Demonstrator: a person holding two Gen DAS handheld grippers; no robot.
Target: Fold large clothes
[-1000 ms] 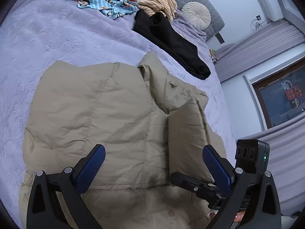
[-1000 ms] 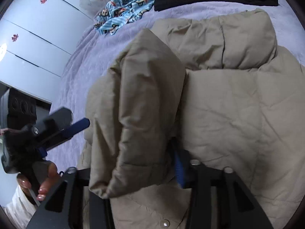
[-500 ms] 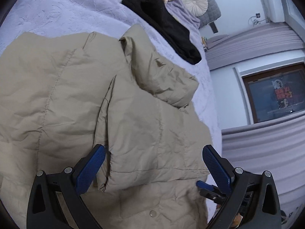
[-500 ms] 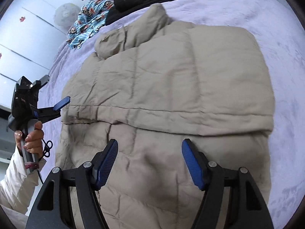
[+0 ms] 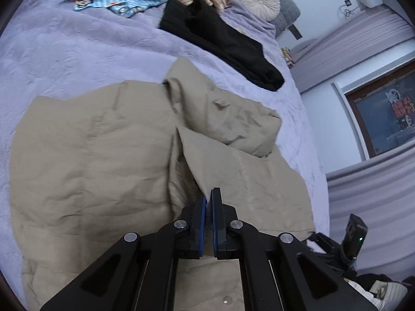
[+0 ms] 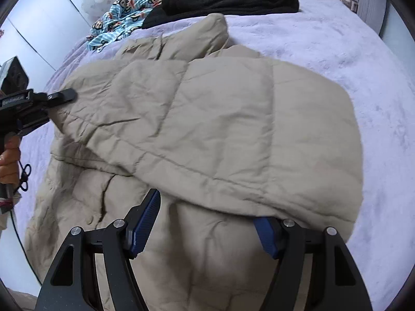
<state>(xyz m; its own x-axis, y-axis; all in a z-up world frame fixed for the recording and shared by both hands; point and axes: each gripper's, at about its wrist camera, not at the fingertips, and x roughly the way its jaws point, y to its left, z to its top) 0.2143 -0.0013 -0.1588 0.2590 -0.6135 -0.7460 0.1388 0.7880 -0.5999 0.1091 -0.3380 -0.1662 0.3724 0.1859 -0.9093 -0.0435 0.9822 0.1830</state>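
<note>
The left gripper (image 5: 208, 202) is closed on the edge of the folded flap of the jacket (image 5: 90, 155), which lies spread on the bed (image 5: 64, 51). The right gripper (image 6: 207, 223) stands open above the jacket's lower part, holding nothing.

The left wrist camera is looking steeply down along its fingers, close above the beige jacket (image 5: 103, 160), facing the bed's headboard end. The right wrist camera is looking down even more steeply, from the jacket's other side. Both views are sharing the jacket, the black garment (image 6: 228, 0) and the purple bedspread (image 5: 77, 59).
</note>
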